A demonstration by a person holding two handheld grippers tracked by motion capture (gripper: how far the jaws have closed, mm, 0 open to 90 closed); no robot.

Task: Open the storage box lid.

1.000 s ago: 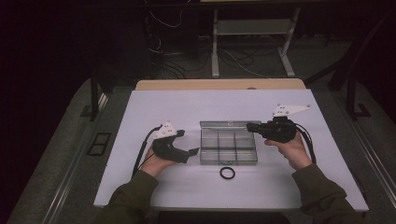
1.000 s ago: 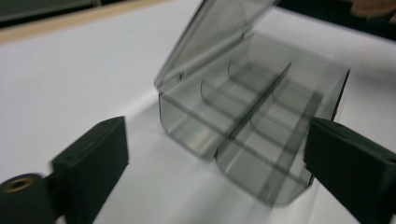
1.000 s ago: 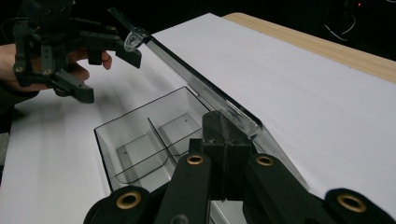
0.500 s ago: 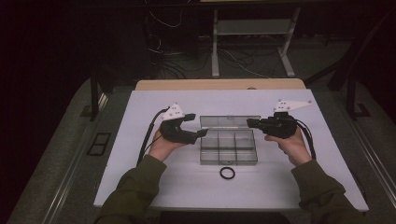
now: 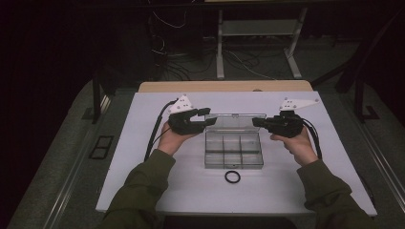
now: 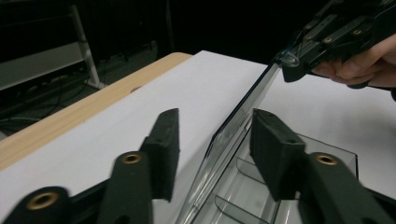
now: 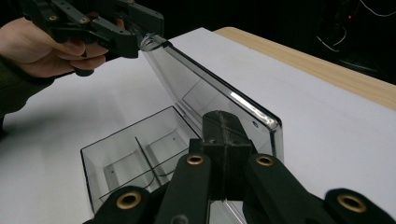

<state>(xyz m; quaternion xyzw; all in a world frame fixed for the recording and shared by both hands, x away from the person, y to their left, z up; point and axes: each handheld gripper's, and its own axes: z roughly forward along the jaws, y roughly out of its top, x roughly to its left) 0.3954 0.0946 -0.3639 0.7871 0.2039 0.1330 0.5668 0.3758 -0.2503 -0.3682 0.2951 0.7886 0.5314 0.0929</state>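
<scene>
A clear compartment box (image 5: 234,150) stands mid-table with its lid (image 5: 236,121) raised upright. My right gripper (image 5: 255,122) is shut on the lid's top right corner; in the right gripper view its jaws (image 7: 224,135) meet on the lid's edge (image 7: 205,88). My left gripper (image 5: 207,117) is at the lid's top left corner. In the left gripper view its jaws (image 6: 212,140) straddle the lid (image 6: 243,112). They have just been closing, and a gap remains beside the left pad (image 6: 163,140). The right gripper (image 6: 292,65) pinches the far corner.
A black ring (image 5: 232,177) lies on the white tabletop (image 5: 157,191) just in front of the box. A wooden strip (image 5: 224,86) runs along the table's far edge. A metal frame and cables stand on the dark floor beyond.
My left gripper rose from the table left of the box and moved right to the lid's top left corner, its jaws narrowing around the lid. The right gripper kept its place.
</scene>
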